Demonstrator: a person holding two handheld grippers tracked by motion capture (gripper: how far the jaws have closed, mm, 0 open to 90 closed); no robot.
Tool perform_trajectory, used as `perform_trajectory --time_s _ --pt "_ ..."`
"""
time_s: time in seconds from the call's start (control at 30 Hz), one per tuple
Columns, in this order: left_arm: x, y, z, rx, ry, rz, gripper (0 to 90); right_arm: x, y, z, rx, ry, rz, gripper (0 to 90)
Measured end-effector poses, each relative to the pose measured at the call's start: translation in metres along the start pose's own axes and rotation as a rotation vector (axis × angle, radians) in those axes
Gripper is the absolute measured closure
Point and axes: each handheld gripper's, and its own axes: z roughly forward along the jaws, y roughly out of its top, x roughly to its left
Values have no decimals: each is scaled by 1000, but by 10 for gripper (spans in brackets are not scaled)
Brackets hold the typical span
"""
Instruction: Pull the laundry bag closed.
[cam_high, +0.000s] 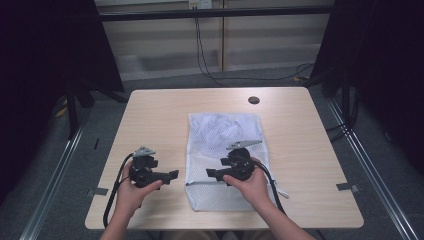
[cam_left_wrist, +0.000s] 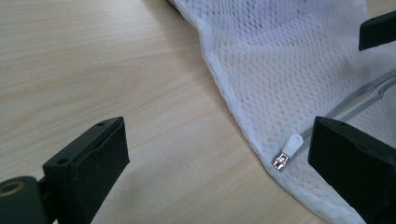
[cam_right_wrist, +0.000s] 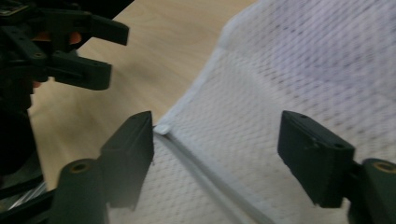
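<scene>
White mesh laundry bag (cam_high: 225, 155) lies flat at the centre of the pale wooden table (cam_high: 160, 120), its zipper pull (cam_left_wrist: 287, 153) at the lower left corner. Left gripper (cam_high: 172, 175) hovers just left of that corner, jaws wide and empty. Right gripper (cam_high: 212, 173) hangs above the bag's lower edge, jaws also wide, holding nothing.

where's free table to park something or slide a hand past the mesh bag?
Bare wood on three sides of the mesh bag: the wide left part of the table beyond the left claw, the right strip out to the table edge, and the far strip, apart from a small dark disc. Crowded: near centre, where the open right claw hovers by the bag's zipper pull.
</scene>
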Motion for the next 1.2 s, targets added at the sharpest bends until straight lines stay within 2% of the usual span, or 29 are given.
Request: perform_trajectory --time_s 0.07,0.1,0.17,0.23,0.27,0.47,0.5,0.63,0.8,0.87,0.9,1.2 --pt "0 -1 0 16 -7 7 48 2 0 1 12 15 0 315" --pt "-1 -1 0 8 -12 -4 48 4 0 4 20 32 1 334" --pt "-1 -1 0 10 -13 2 48 5 -1 6 26 43 2 341" --pt "0 -1 0 13 -10 4 48 8 0 11 26 66 21 366" --pt "-1 -1 1 8 -12 -7 48 8 0 11 26 66 21 366" --pt "1 -1 1 19 -14 5 48 14 -1 27 47 93 22 412" --pt "0 -2 2 14 -15 -8 48 14 -1 30 53 98 31 413" --pt "0 -2 1 27 -17 9 48 15 -2 35 63 103 50 429" --pt "1 -2 0 15 -4 -11 48 16 -3 43 94 134 91 525" --pt "3 -2 -2 30 -2 3 48 16 -3 45 103 144 114 534" --pt "3 -2 -2 24 0 -4 48 16 -3 46 107 150 120 543" --pt "5 -3 -3 20 0 -20 48 15 -3 53 131 155 191 592"
